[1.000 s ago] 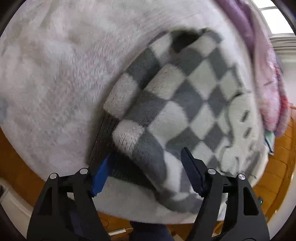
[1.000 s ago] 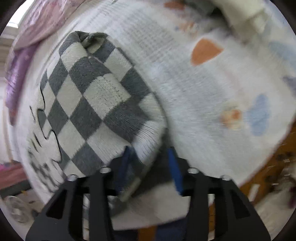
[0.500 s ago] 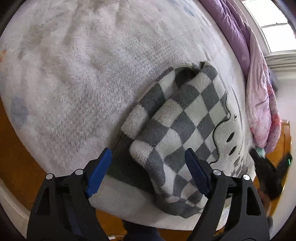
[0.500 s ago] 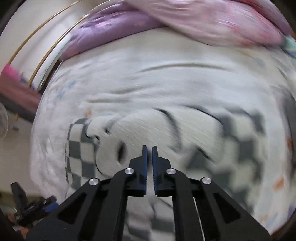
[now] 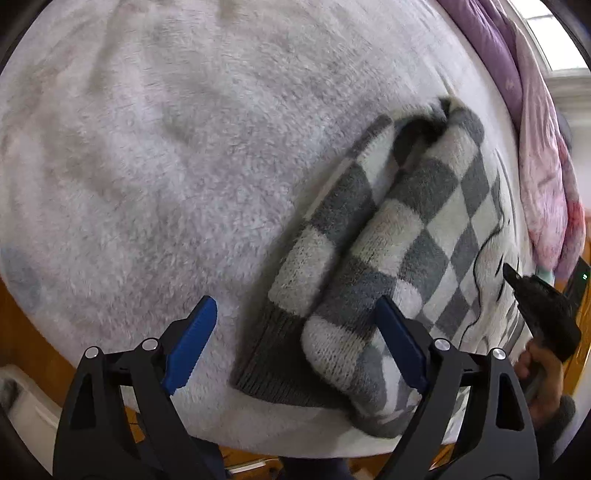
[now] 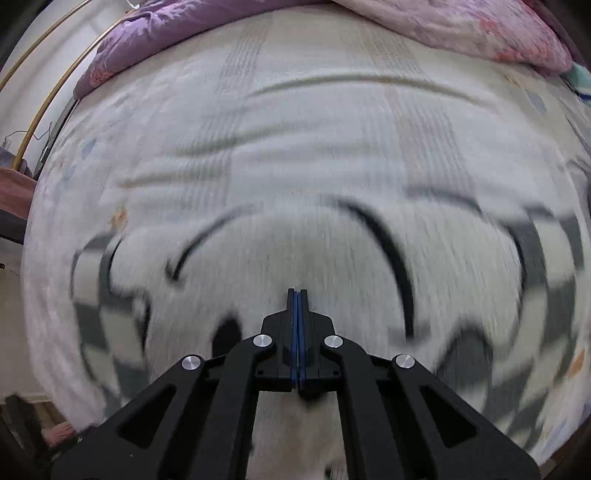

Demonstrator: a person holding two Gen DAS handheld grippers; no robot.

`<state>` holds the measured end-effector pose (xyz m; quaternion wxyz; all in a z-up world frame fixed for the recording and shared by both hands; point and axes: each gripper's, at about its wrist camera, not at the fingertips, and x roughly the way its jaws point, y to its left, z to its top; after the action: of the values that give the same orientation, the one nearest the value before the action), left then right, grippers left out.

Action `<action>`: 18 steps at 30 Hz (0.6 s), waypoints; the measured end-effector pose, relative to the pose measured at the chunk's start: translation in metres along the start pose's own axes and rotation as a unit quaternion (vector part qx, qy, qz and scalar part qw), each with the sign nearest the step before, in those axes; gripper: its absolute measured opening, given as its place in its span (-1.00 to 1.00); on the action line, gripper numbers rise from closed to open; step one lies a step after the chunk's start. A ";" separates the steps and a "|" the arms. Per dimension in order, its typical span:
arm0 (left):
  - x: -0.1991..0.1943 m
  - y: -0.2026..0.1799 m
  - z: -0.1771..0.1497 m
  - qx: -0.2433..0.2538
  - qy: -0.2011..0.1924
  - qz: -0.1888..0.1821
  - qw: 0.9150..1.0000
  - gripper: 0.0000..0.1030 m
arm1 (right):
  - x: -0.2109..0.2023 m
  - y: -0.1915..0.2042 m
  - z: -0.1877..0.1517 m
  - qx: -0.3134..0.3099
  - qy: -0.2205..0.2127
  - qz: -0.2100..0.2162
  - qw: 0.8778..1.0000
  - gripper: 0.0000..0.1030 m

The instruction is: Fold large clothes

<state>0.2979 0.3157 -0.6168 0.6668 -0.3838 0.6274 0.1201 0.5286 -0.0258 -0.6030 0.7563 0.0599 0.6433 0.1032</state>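
Observation:
A grey-and-white checkered knit sweater with a cartoon face lies on the pale fleece bed cover, its sleeve folded over the body. My left gripper is open and empty just above the sweater's ribbed cuff end near the bed's front edge. My right gripper is shut with nothing in it, over the white face part of the sweater. The right gripper also shows at the far right of the left wrist view, held by a hand.
A purple and pink quilt is bunched along the far side of the bed, also in the left wrist view. An orange wooden floor shows below the bed's edge. A gold rail curves at the left.
My left gripper let the sweater's sleeve go and backed off, open. My right gripper released the sweater's edge, shut, and swung over the middle of the sweater.

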 end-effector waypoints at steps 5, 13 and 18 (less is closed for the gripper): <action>0.006 -0.004 0.013 0.053 0.029 -0.001 0.998 0.71 | -0.001 -0.021 -0.095 0.078 0.037 0.010 0.996 -1.00; 0.017 -0.015 0.021 0.097 0.052 -0.002 0.994 0.71 | 0.001 -0.017 -0.115 0.116 0.009 0.010 0.993 -1.00; 0.019 -0.014 0.010 0.087 0.049 -0.015 0.995 0.71 | 0.006 -0.014 -0.176 0.129 0.061 0.028 0.989 -1.00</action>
<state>0.3178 0.3061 -0.6303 0.6680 -0.3389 0.6615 0.0361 0.3577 -0.0456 -0.6411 0.6983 0.1685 0.6943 0.0443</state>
